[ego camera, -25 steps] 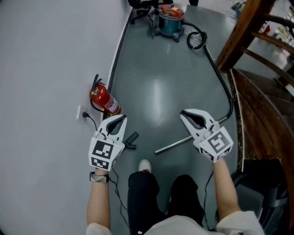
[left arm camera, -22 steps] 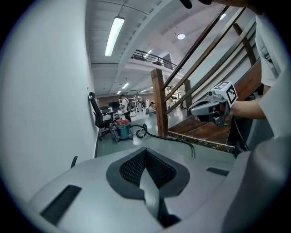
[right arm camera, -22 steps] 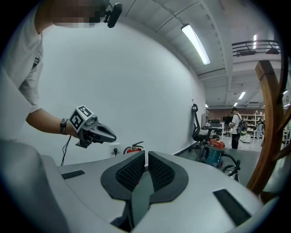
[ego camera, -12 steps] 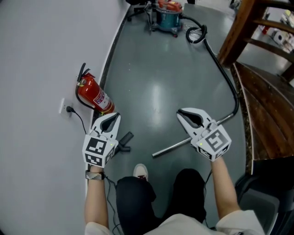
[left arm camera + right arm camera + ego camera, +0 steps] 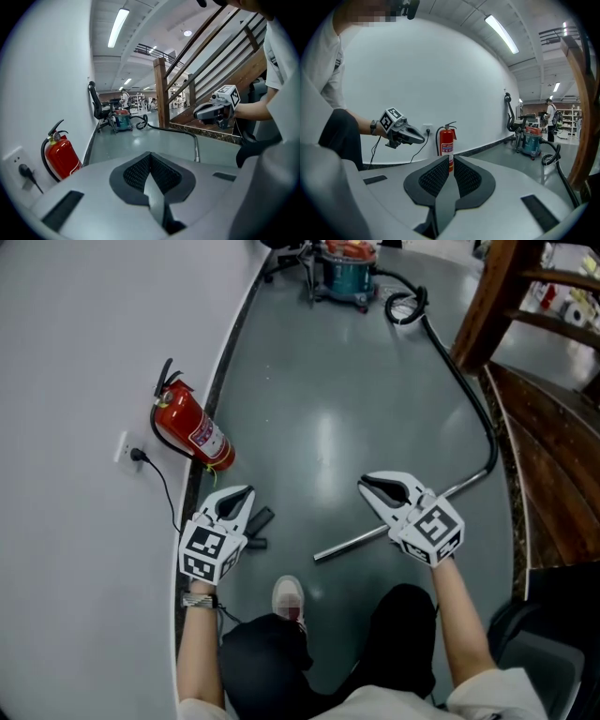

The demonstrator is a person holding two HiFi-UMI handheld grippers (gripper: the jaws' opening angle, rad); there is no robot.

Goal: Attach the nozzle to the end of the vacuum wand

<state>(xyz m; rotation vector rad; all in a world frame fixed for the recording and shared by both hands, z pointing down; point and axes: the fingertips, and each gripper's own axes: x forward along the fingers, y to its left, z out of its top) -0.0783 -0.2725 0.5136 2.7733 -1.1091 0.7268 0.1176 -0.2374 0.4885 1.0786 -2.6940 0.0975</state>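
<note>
- Down by the floor [image 5: 319,418], both my claws have sunk lower than they were a moment ago, side by side, as I crouch. I judge this to be the approach to picking up the two parts. Nothing is joined yet.
- My left claw [image 5: 244,493] has its jaws closed together and holds nothing.
- My right claw [image 5: 367,486] is likewise closed and empty.
- The nozzle [image 5: 260,520], a short black piece, lies on the floor just right of my left claw's tip in the head view, ahead of my shoe [image 5: 289,596].
- The wand [image 5: 352,542], a metal tube, lies slantwise on the floor. Its free end points toward my shoe, and the tube runs up past my right claw to the black hose [image 5: 473,395].
- The nozzle and the wand's free end lie near each other but apart.
- By my reckoning, both claws must open before either can take hold: left for the nozzle, right for the wand.
</note>
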